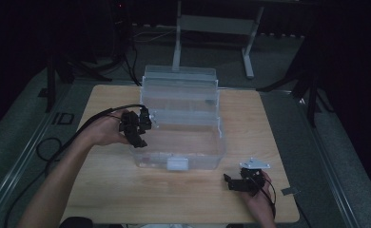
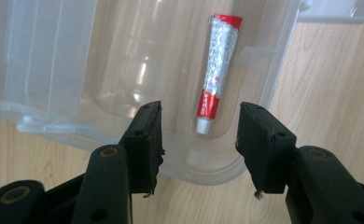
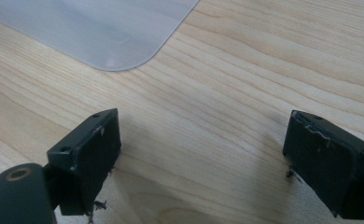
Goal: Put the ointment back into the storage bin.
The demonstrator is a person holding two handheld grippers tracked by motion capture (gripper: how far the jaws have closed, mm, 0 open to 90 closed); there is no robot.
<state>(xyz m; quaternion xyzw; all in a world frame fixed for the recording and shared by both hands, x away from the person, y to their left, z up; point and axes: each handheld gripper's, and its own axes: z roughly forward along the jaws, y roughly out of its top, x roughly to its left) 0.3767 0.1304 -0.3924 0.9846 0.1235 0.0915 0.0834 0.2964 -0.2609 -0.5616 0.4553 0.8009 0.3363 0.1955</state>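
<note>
One small red-and-white tube with a white cap lies flat on the bottom of the clear plastic box with its lid tipped back, which sits in the middle of the pale wooden worktop. In the left gripper view the tube is at about 12 o'clock from the left hand-held gripper, cap end nearest it. That hand-held gripper's jaws are spread wide over the box's left edge, and nothing is between them. So the putting-in part looks done.

The right hand-held gripper rests on the worktop at about 5 o'clock from the box. Its jaws are spread too, with only bare wood between them.

I think what is left is to pull the left one away and maybe shut the lid.
</note>
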